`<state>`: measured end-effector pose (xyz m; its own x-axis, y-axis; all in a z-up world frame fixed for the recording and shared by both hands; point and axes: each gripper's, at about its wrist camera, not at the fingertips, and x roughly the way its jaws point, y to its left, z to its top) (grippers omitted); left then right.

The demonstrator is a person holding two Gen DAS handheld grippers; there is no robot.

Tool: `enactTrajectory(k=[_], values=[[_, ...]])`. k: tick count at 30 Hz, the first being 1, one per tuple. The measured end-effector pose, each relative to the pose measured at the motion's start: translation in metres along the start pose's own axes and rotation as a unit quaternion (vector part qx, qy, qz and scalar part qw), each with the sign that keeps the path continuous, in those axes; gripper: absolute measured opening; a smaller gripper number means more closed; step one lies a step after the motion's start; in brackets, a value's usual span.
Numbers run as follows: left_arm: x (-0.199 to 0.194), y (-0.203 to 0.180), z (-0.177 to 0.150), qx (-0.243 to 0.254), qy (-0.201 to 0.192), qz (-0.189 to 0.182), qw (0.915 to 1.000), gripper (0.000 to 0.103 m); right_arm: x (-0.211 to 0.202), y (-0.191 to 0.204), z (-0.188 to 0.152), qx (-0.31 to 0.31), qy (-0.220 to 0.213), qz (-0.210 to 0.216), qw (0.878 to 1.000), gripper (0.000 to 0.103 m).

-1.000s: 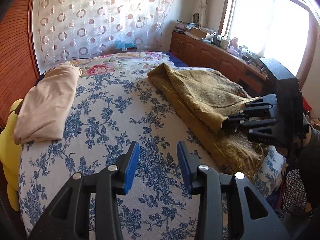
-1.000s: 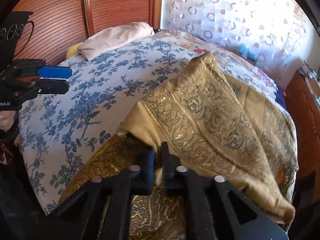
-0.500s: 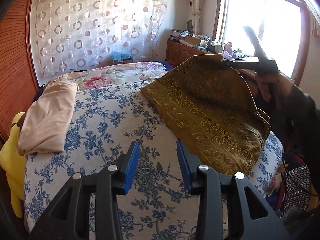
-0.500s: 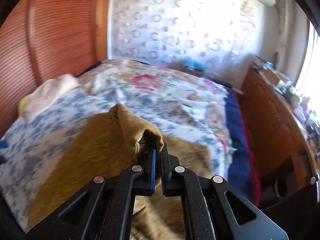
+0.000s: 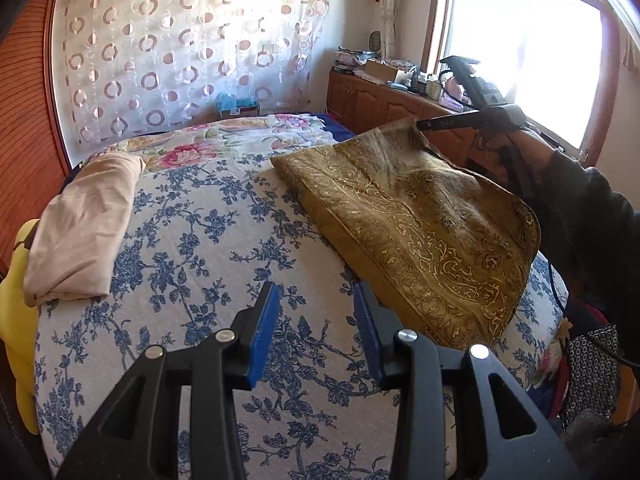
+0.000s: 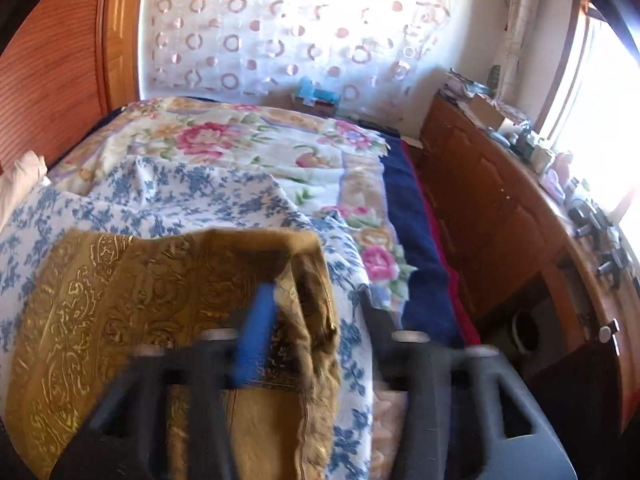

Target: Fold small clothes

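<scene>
Right gripper [image 6: 316, 312] jaws opening, gold cloth [image 5: 420, 216] corner slipping free; fold may land crooked on bed [image 5: 208, 240]. Left gripper [image 5: 316, 328] part-open, empty.

Patterned cloth [image 5: 420, 220] on bed [image 5: 200, 248] right side, folded garment [image 5: 84, 228] left, cabinet [image 5: 380, 104] behind.

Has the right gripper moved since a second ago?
Yes. The right gripper has swung from low at the bed's near edge up toward the window; its jaws are opening off the gold cloth.
</scene>
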<state>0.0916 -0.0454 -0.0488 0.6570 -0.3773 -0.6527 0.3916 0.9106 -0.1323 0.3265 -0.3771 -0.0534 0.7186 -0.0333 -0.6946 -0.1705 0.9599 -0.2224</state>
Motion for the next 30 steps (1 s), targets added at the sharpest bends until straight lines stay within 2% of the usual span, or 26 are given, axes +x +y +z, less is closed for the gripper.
enactTrajectory(k=[5, 10, 17, 25, 30], values=[[0.004, -0.007, -0.001, 0.003, 0.001, -0.004, 1.0, 0.038, -0.032, -0.006, -0.021, 0.003, -0.01, 0.026, 1.0, 0.058], [0.005, -0.016, 0.001, 0.01, -0.001, -0.008, 0.9999, 0.038, -0.076, 0.007, -0.064, -0.003, -0.027, 0.074, 0.997, 0.058], [0.009, -0.027, 0.0, 0.018, 0.002, -0.01, 0.9998, 0.038, -0.109, 0.016, -0.118, 0.019, -0.041, 0.108, 0.993, 0.06], [0.018, -0.042, -0.007, 0.019, 0.012, -0.027, 0.9994, 0.038, -0.129, 0.01, -0.16, 0.032, -0.04, 0.081, 0.995, 0.062], [0.032, -0.06, -0.012, 0.02, 0.031, -0.052, 0.998, 0.038, -0.142, 0.003, -0.184, 0.058, -0.035, 0.067, 0.995, 0.062]])
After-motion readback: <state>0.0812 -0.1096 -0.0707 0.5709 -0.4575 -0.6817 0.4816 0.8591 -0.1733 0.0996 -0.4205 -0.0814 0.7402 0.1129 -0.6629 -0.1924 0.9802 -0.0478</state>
